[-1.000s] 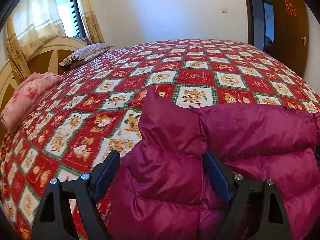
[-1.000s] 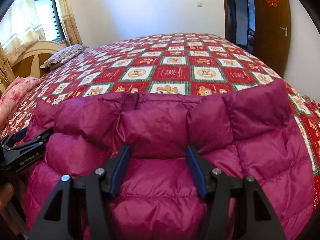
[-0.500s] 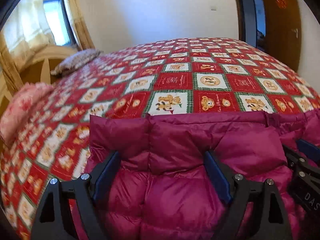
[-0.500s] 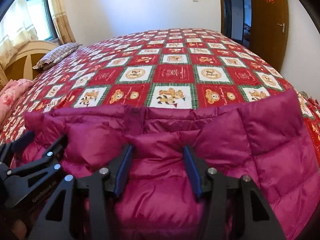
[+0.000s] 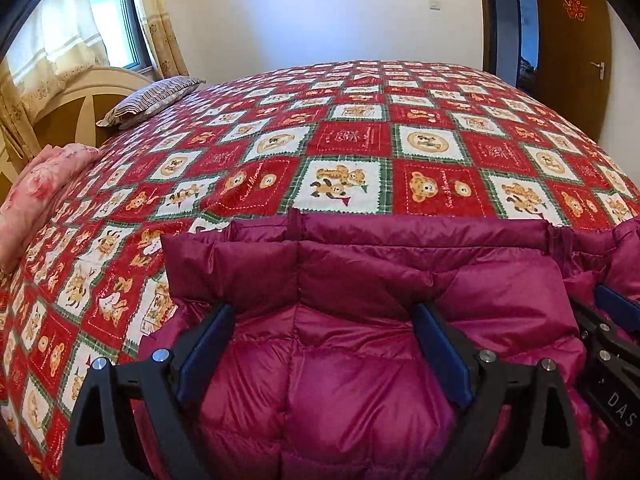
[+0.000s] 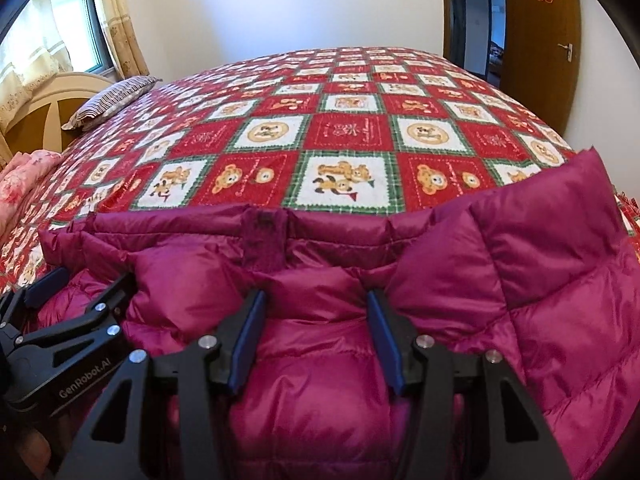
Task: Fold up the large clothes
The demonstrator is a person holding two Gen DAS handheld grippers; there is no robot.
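Observation:
A magenta puffer jacket [image 5: 360,280] lies on the near part of the bed; it also fills the lower part of the right wrist view [image 6: 520,280]. My left gripper [image 5: 324,316] stands with its jaws wide apart, and the jacket's padding bulges between them. My right gripper [image 6: 312,300] has its jaws closer together with a bunch of jacket fabric between them. Each gripper shows at the edge of the other's view: the right one [image 5: 612,312] and the left one [image 6: 60,292], side by side on the jacket.
The bed carries a red, white and green teddy-bear quilt [image 5: 360,140]. A striped pillow [image 5: 152,100] and a pink pillow [image 5: 36,196] lie at the left by the headboard. A wooden door [image 6: 540,40] stands at the back right.
Both grippers have moved toward each other over the jacket. The jacket's far edge now lies straighter across the quilt. The right gripper's jaws have narrowed on the fabric.

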